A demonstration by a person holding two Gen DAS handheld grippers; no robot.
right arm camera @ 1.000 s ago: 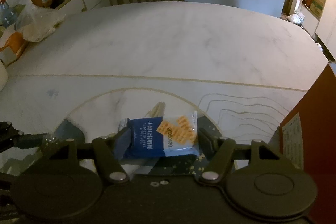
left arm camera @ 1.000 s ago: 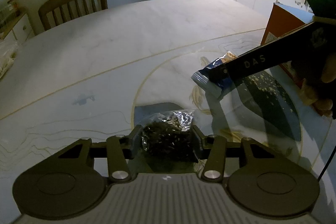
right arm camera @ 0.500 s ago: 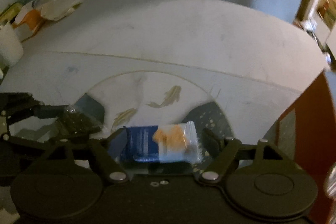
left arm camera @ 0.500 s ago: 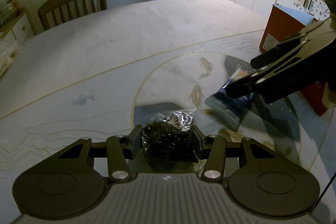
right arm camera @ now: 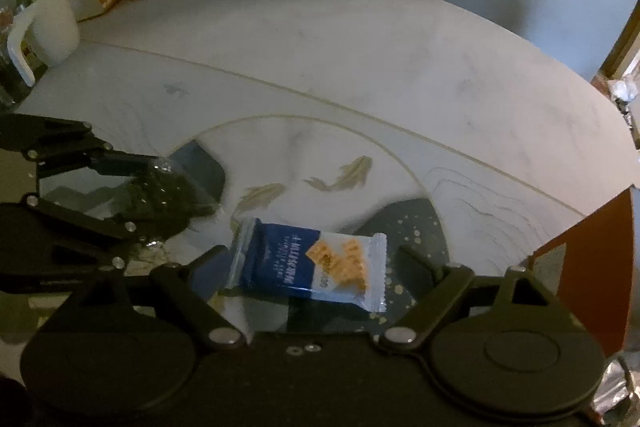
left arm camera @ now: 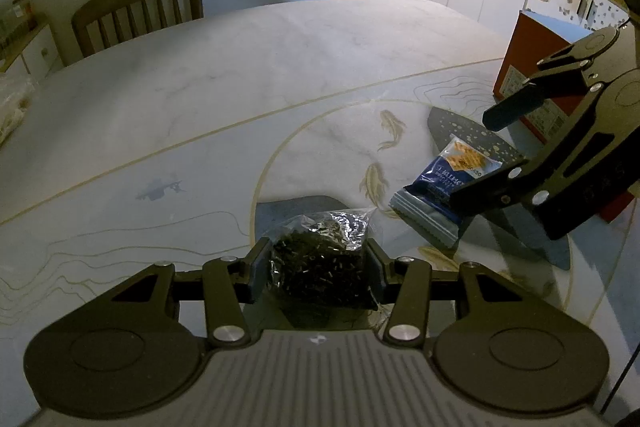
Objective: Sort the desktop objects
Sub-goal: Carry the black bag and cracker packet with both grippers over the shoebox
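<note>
A clear bag of small dark bits (left arm camera: 320,263) is clamped between my left gripper's (left arm camera: 318,259) fingers, low over the marble table (left arm camera: 240,75). The right wrist view shows that bag (right arm camera: 168,191) and the left gripper (right arm camera: 160,183) at the left. A blue and white cracker packet (right arm camera: 308,267) lies flat on the table between the spread fingers of my right gripper (right arm camera: 312,259), with a gap on each side. From the left wrist view the packet (left arm camera: 440,187) lies to the right, and the right gripper (left arm camera: 486,155) stands open over it.
A red-brown box (left arm camera: 532,75) stands at the table's right edge, close behind the right gripper. A white jug (right arm camera: 48,27), bags and bottles crowd the far left. A wooden chair (left arm camera: 136,7) stands at the far side. A fish pattern marks the table's middle.
My right gripper swung down to the table with the cracker packet, then opened and let it go. The left gripper kept still with its bag.
</note>
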